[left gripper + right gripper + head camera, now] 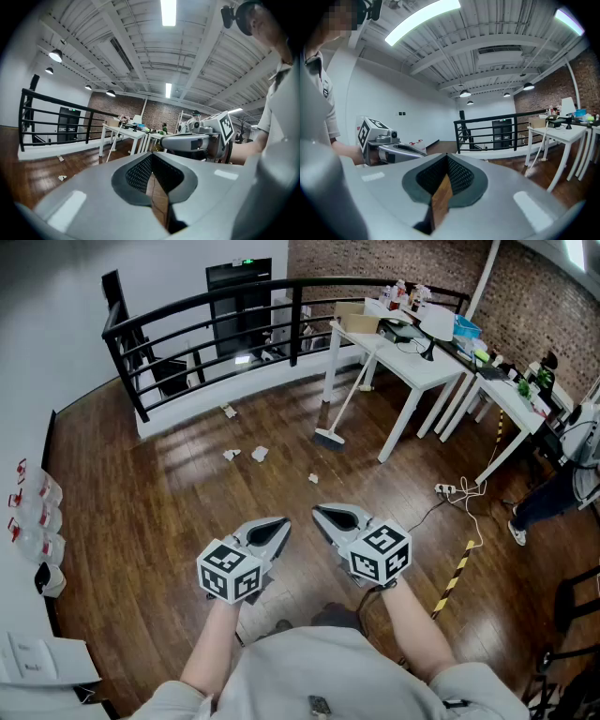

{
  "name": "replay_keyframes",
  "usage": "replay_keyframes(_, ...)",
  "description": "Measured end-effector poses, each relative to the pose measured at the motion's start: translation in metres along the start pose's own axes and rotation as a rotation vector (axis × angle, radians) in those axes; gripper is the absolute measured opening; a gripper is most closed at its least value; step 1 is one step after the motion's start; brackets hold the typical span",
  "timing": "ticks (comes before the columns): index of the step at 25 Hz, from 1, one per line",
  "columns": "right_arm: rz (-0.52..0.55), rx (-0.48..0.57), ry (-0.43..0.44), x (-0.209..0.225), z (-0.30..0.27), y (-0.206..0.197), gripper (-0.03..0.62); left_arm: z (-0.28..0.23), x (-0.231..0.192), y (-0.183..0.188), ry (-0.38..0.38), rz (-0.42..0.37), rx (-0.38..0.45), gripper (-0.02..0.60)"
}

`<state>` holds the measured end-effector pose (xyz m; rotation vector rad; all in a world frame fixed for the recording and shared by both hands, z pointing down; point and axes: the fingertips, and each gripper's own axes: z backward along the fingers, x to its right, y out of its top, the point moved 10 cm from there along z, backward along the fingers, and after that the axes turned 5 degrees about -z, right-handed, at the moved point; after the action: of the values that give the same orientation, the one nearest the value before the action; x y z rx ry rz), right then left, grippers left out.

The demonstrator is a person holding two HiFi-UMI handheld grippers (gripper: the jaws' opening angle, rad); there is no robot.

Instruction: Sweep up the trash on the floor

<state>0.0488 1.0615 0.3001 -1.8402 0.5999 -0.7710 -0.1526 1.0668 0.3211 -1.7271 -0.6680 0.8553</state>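
Several scraps of paper trash lie on the wooden floor ahead: two close together (246, 455), one near the railing (228, 411) and a small one (313, 478). A broom (339, 413) leans against the white table (412, 367), its head on the floor. My left gripper (281, 524) and right gripper (319, 512) hang side by side in front of my body, both shut and holding nothing. In the left gripper view the shut jaws (152, 161) point past the right gripper (187, 140), with trash (62, 177) at the left. The right gripper view shows shut jaws (446, 168) and the broom (536, 157).
A black railing (216, 324) curves along the back. Cluttered white tables (511, 395) stand at the right, with a power strip and cable (446, 489) and yellow-black tape (455, 573) on the floor. A person's leg (539, 502) shows at the far right.
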Motion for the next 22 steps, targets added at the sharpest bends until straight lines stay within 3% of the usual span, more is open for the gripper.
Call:
replay_keyframes(10,-0.021,0.008,-0.038,0.082,-0.028,0.014,0.000,-0.072,-0.044,0.016,-0.039,-0.019,-0.035,0.005)
replay_keyframes(22,-0.029,0.042,-0.040,0.281,-0.056,0.070,0.000,-0.251,-0.115,0.066,-0.053,-0.025,-0.044,0.005)
